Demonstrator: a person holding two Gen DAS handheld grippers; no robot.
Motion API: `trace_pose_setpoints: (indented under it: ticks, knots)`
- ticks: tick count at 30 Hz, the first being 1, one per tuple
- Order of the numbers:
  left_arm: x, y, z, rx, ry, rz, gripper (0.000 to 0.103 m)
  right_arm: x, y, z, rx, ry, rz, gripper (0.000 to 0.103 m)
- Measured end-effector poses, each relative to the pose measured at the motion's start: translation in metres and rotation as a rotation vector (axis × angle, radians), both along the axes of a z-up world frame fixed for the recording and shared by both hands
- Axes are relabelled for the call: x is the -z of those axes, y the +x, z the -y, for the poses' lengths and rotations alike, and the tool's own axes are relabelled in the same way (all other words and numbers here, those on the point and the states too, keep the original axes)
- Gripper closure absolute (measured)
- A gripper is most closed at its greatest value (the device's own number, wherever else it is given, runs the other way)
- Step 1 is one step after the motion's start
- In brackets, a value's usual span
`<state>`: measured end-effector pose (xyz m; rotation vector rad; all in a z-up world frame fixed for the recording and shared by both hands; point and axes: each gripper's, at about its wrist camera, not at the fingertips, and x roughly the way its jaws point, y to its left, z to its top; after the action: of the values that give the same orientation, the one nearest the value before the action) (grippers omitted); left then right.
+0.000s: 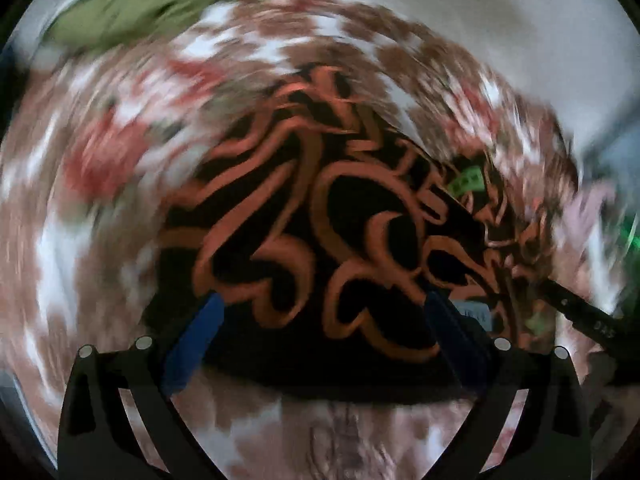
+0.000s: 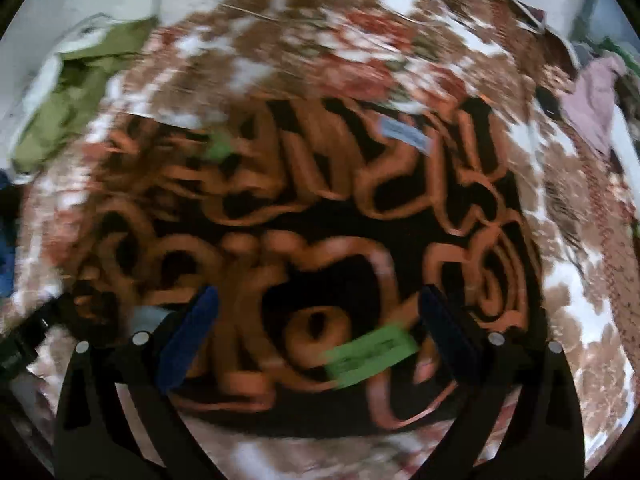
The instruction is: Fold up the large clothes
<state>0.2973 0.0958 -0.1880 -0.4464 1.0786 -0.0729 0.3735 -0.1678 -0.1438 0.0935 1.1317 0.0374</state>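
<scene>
Both jaws wide, I hold my left gripper (image 1: 320, 312) and right gripper (image 2: 316, 308) empty over the black-and-orange garment (image 2: 320, 208) on the bed (image 2: 580, 300) — folding looks unfinished.

We look down close from both wrists; black-orange garment (image 1: 320, 248) (image 2: 320, 240) shared; green cloth (image 1: 152, 4) (image 2: 76, 104) at 10 o'clock.

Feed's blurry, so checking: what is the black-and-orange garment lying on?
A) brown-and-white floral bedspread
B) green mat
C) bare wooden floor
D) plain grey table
A: the black-and-orange garment lies on the brown-and-white floral bedspread, which shows around its edges in both wrist views.
</scene>
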Motion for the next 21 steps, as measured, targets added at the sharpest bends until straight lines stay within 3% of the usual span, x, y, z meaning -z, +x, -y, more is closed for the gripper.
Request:
trace_pose_setpoints:
  ticks: [2,4,9,15,21]
  knots:
    - [0.015,-0.021,-0.031,-0.105,-0.084,-0.01,0.005,-0.008,0.001,-0.015,-0.036,0.041,0.009,0.004]
    - [0.044,-0.031,-0.051,-0.181,-0.173,-0.071,0.005,-0.002,0.006,-0.021,-0.052,0.026,-0.003,0.005]
    - [0.096,-0.035,-0.059,-0.255,-0.358,-0.093,0.005,0.027,0.02,-0.01,-0.042,-0.037,-0.059,0.005]
    - [0.101,-0.023,-0.051,-0.313,-0.402,0.005,0.005,0.043,0.021,0.038,0.025,-0.148,-0.069,0.004]
    - [0.093,-0.02,-0.038,-0.336,-0.394,0.043,0.005,0.046,0.014,0.07,0.034,-0.215,-0.072,0.005]
